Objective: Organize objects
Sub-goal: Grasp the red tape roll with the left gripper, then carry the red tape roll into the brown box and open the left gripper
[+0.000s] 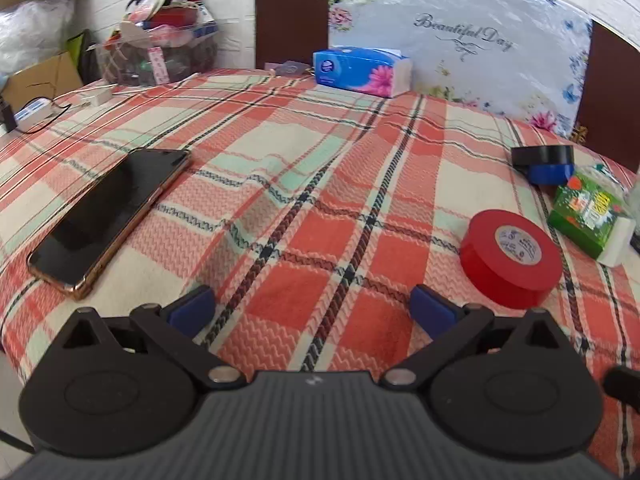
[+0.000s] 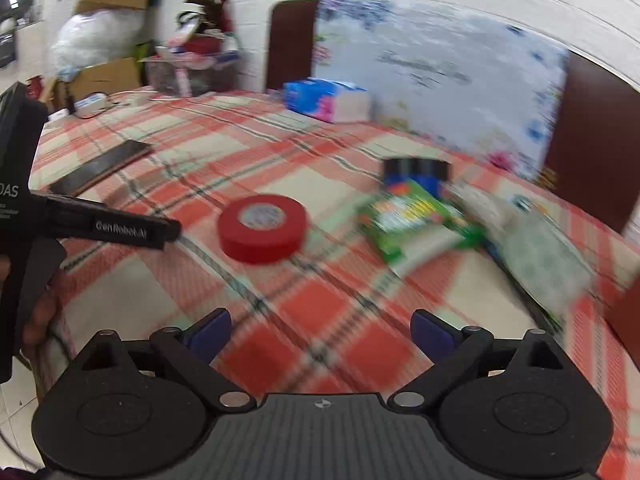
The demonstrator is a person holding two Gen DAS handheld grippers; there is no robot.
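Left wrist view: the left gripper (image 1: 312, 308) hangs over a plaid tablecloth (image 1: 280, 184), jaws spread wide w/ nothing between them. A red tape roll (image 1: 510, 258) lies flat just ahead and to the right of the blue pads; a phone (image 1: 108, 216) rests face up, well apart on the other side. Farther back sit a black tape roll (image 1: 542, 156) stacked on a blue tape roll (image 1: 550, 174), touching a green packet (image 1: 588, 216), and a tissue box (image 1: 362, 72) near the far edge.

Right wrist view, badly blurred: the right gripper (image 2: 320, 332) also stands wide open and empty, w/ the red roll ahead and slightly left.

Judgement: the red roll looks light, stiff and round, unlikely to crush; best taken across its outer rim, pads on opposite sides, since the smooth vinyl may slip if pinched off-centre. The phone is thin, flat, slick and fragile — hard to lift from soft cloth; grip its long edges.
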